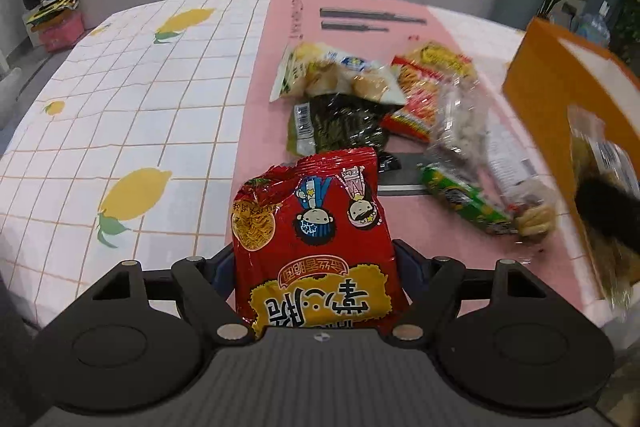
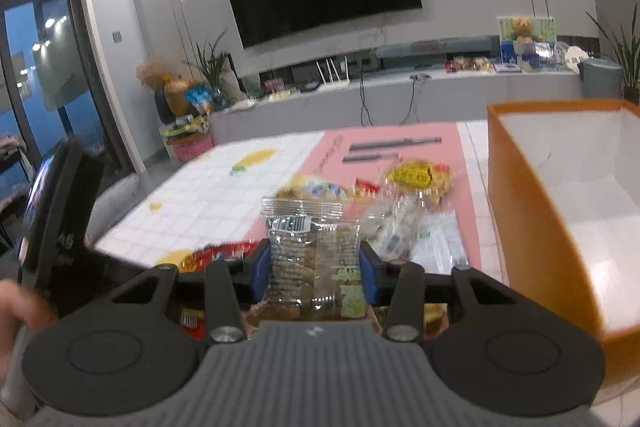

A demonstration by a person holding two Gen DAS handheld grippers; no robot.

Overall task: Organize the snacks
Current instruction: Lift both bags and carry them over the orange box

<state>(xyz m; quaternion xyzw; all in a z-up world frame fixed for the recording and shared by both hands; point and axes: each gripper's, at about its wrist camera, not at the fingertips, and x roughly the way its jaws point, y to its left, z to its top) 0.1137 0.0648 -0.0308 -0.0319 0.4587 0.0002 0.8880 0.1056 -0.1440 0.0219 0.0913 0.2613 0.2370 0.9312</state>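
Observation:
My left gripper (image 1: 314, 255) is shut on a red instant-noodle packet (image 1: 312, 211) with cartoon figures, which stands up between the pads above the pink mat (image 1: 264, 75). My right gripper (image 2: 314, 255) is shut on a clear packet of brown snacks (image 2: 308, 259), its blue pads pressing both sides. An orange box (image 2: 532, 227) with a white inside stands open to the right of it; the same orange box (image 1: 560, 91) fills the right edge of the left wrist view. More snacks lie piled on the mat: a bag of buns (image 1: 332, 75), a dark seaweed packet (image 1: 344, 123), a red-yellow packet (image 1: 432, 79) and a green packet (image 1: 460, 199).
A white lemon-print tablecloth (image 1: 140, 107) covers the table left of the mat. Two dark bars (image 1: 372, 15) lie at the mat's far end. A hand (image 2: 20, 307) and the black body of the other gripper (image 2: 60, 207) are at the left. A TV wall and a low counter stand behind.

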